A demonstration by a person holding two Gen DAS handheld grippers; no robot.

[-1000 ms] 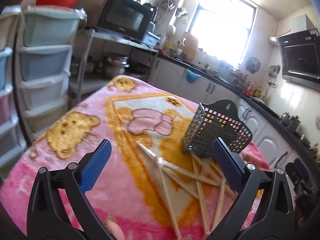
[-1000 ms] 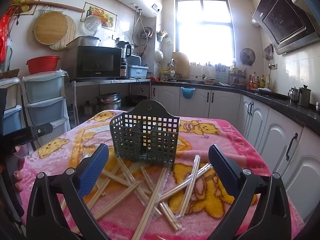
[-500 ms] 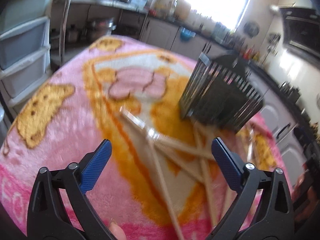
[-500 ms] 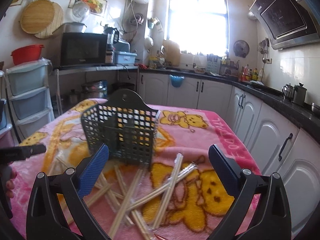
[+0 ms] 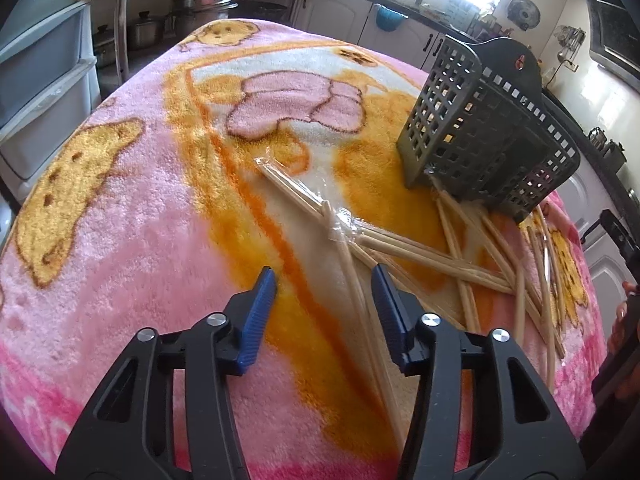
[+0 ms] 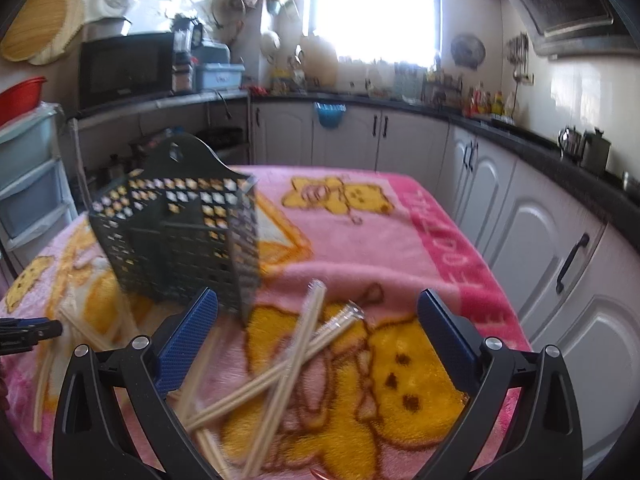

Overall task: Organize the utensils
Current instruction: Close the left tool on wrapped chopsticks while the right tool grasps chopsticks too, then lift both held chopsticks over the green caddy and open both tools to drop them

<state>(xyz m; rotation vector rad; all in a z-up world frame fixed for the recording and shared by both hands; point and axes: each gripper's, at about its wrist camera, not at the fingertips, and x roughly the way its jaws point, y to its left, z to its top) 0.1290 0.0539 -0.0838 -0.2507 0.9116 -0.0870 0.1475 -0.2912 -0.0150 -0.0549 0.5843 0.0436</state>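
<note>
1. The dark grey slotted utensil basket (image 5: pixel 486 136) stands on the pink bear-print blanket (image 5: pixel 120 216) that covers the bench; it serves as the landmark here. In the right wrist view the basket (image 6: pixel 176 236) looks tilted, though that view is blurred.
2. Wrapped pairs of wooden chopsticks (image 5: pixel 432 252) lie scattered on the blanket in front of the basket, crossing one another, and some ends reach up against its base.
3. One wrapped chopstick pair (image 5: pixel 296 192) runs out from the pile to the left of the basket, its clear sleeve catching the light.
4. The left gripper (image 5: pixel 324 280) hangs low over the blanket on the near side of the basket, released, its blue pads part-way apart. A long chopstick pair (image 5: pixel 360 300) passes between the pads, close to the right one; contact cannot be made out.
5. The right gripper (image 6: pixel 316 308) sits in front of the basket and a little to its right, spread wide and grasping nothing.
6. Two crossed chopstick pairs (image 6: pixel 296 348) lie on the blanket between the right gripper's pads, just right of the basket's near corner.
7. More chopsticks (image 6: pixel 80 332) lie to the left of the basket's base in the right wrist view.
</note>
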